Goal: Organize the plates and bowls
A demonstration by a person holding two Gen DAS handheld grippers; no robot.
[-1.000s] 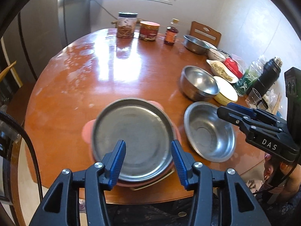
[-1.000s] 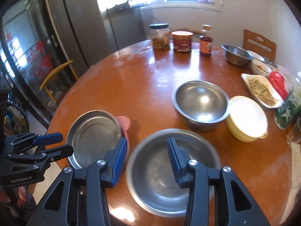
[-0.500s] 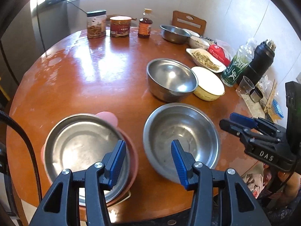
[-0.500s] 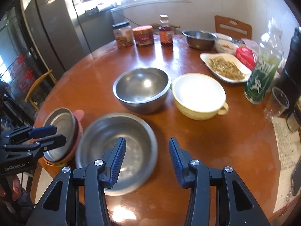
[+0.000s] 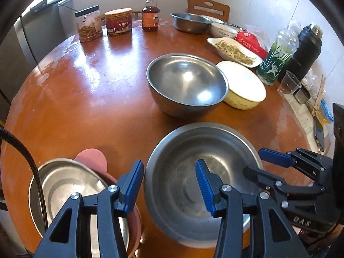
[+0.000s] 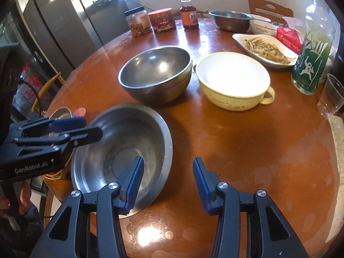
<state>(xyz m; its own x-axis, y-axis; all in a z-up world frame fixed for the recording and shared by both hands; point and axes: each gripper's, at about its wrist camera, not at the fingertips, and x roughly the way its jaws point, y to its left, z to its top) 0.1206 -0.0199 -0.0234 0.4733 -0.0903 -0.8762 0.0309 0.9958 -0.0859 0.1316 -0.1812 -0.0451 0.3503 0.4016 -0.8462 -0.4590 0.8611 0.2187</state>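
A wide shallow steel bowl [image 5: 193, 172] [image 6: 126, 142] sits at the near table edge. My left gripper [image 5: 169, 187] is open and empty, its jaws straddling that bowl's near-left rim. My right gripper [image 6: 167, 180] is open and empty at the bowl's right rim; it also shows in the left wrist view [image 5: 262, 161]. A steel plate [image 5: 66, 185] rests in a pink dish [image 5: 92, 157] at the left. A deep steel bowl [image 5: 187, 81] [image 6: 157, 71] and a cream enamel bowl [image 5: 243, 83] [image 6: 232, 77] stand behind.
At the back stand jars [image 5: 89, 24], a sauce bottle [image 5: 150, 15], another steel bowl [image 5: 191, 22] and a white bowl [image 5: 223, 30]. On the right are a food dish [image 5: 234, 50], green bottle [image 5: 277, 60], black flask [image 5: 301, 53] and plastic cup [image 6: 332, 99].
Both grippers have swung right: the left one from over the plate stack to the shallow bowl, the right one to that bowl's right rim. Nothing was grasped.
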